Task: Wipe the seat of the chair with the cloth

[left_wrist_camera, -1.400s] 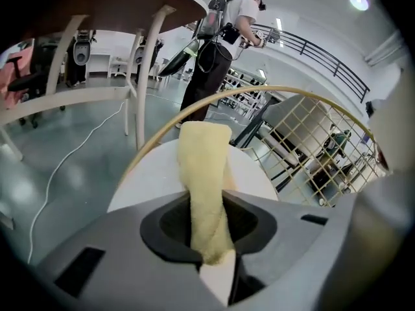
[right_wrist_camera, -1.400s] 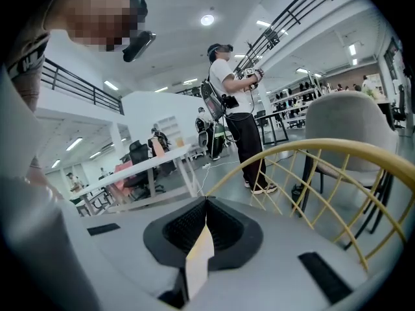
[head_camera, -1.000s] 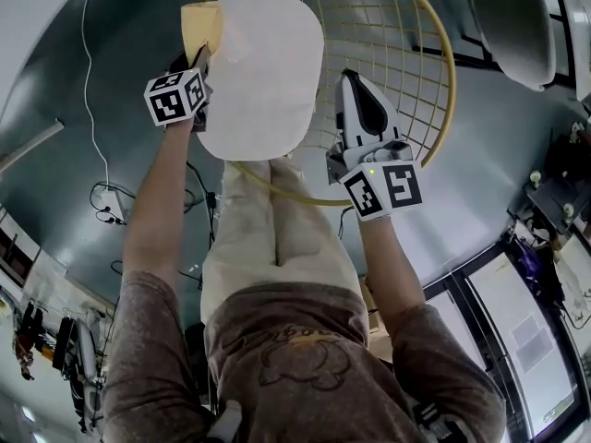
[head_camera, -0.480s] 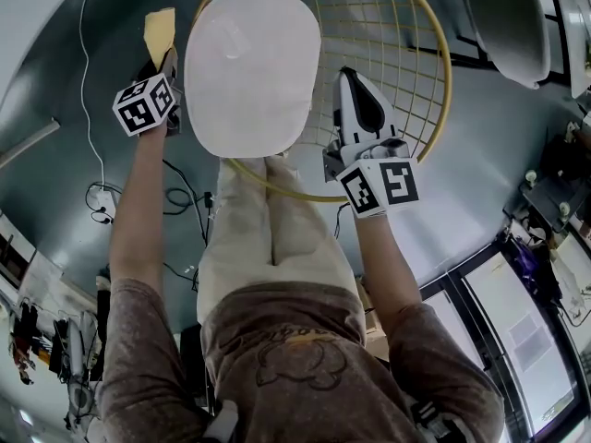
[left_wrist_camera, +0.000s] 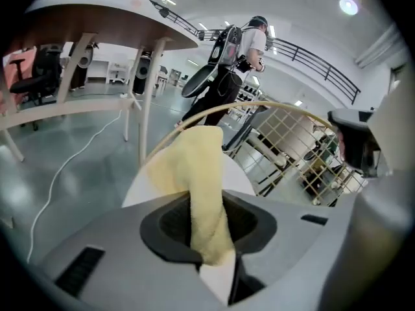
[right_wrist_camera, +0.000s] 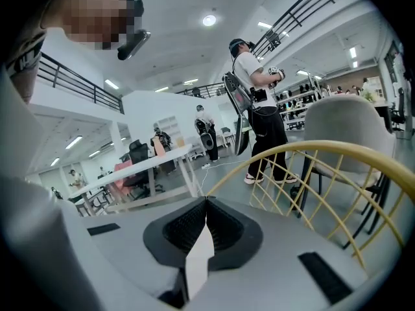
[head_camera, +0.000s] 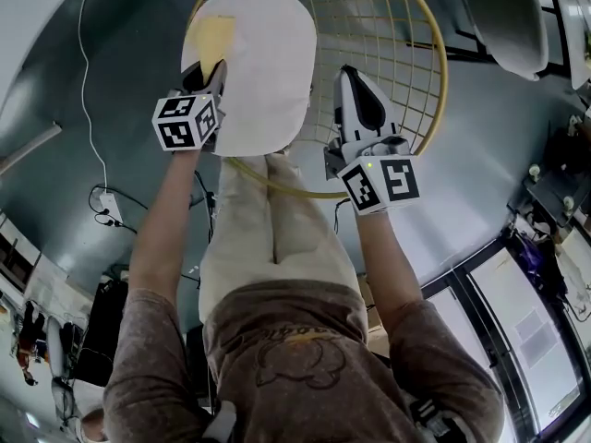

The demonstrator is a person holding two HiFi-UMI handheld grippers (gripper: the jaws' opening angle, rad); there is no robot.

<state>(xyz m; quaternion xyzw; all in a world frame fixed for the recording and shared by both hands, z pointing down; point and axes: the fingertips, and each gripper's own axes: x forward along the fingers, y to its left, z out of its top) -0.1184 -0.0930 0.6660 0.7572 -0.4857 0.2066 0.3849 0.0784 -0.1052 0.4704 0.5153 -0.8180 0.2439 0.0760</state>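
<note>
Cloth (head_camera: 214, 37), yellow, lies on the seat (head_camera: 268, 81) at its far-left part. One end is pinched in the left hand-held gripper (head_camera: 214, 70), jaws clamped on it. In the left gripper view the rest of the cloth drapes fwd over the pad. Seat is a pale oval pad set in the chair (head_camera: 447, 67), a yellow ring w/ a wire grid (head_camera: 369, 26) to the pad's right. Right hand-held gripper (head_camera: 352, 74) hangs over the grid, just beside the seat, jaws together w/ nothing btwn them. Person's legs (head_camera: 268, 229) show just below the seat's near edge in the head view. Grey floor (head_camera: 120, 81) all round, w/ a white cable (head_camera: 90, 109) at left. Second chair (head_camera: 508, 17), grey, stands at far right.
</note>
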